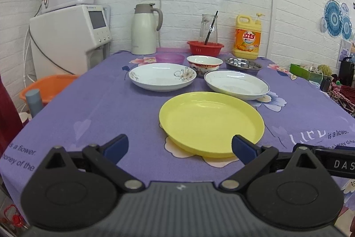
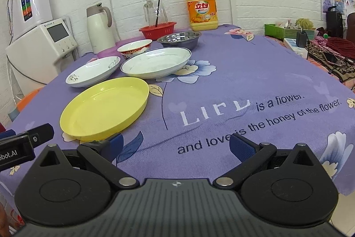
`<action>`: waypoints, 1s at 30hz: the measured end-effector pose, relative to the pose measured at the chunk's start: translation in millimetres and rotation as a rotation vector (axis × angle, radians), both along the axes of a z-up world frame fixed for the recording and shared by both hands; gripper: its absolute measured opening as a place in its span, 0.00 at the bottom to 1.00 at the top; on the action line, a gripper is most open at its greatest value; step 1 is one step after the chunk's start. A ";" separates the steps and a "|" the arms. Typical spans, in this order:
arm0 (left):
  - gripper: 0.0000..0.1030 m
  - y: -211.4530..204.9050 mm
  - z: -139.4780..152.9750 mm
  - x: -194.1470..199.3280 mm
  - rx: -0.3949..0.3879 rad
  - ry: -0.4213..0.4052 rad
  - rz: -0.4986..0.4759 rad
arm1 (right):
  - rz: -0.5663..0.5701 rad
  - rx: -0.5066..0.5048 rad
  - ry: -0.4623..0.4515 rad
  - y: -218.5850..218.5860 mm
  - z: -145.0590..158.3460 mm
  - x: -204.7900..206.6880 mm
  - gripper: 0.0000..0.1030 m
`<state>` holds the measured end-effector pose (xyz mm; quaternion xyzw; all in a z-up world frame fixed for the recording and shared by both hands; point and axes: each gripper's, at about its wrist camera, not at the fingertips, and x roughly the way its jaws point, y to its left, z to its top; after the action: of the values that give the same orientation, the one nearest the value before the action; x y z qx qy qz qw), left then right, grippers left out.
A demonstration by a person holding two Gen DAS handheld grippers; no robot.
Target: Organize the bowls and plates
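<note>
A yellow plate (image 1: 210,123) lies nearest on the purple tablecloth; it also shows in the right wrist view (image 2: 104,108). Behind it are a flower-patterned white plate (image 1: 162,76) (image 2: 93,71) and a blue-rimmed white plate (image 1: 236,84) (image 2: 155,62). Further back stand a red-patterned bowl (image 1: 204,63) (image 2: 134,48), a steel bowl (image 1: 243,64) (image 2: 178,38) and a purple bowl (image 1: 169,58). My left gripper (image 1: 179,148) is open and empty at the yellow plate's near rim. My right gripper (image 2: 175,147) is open and empty, right of that plate.
At the back stand a white thermos (image 1: 144,30), a red basket (image 1: 205,47) with a glass jug (image 1: 208,26), and a yellow detergent bottle (image 1: 247,37). A water dispenser (image 1: 71,37) and an orange basin (image 1: 48,87) are left of the table. Clutter (image 2: 310,37) lies to the right.
</note>
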<state>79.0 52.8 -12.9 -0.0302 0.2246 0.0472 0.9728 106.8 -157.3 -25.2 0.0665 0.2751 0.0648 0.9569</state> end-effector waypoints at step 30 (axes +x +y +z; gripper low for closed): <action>0.95 48.2 -27.7 146.8 -0.042 0.271 0.002 | 0.239 -0.166 0.136 56.0 -13.6 124.7 1.00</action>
<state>225.8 100.9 -40.6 -0.0441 0.3548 0.0470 0.9327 231.5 -101.3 -38.9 -0.0418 0.3495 0.1508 0.9238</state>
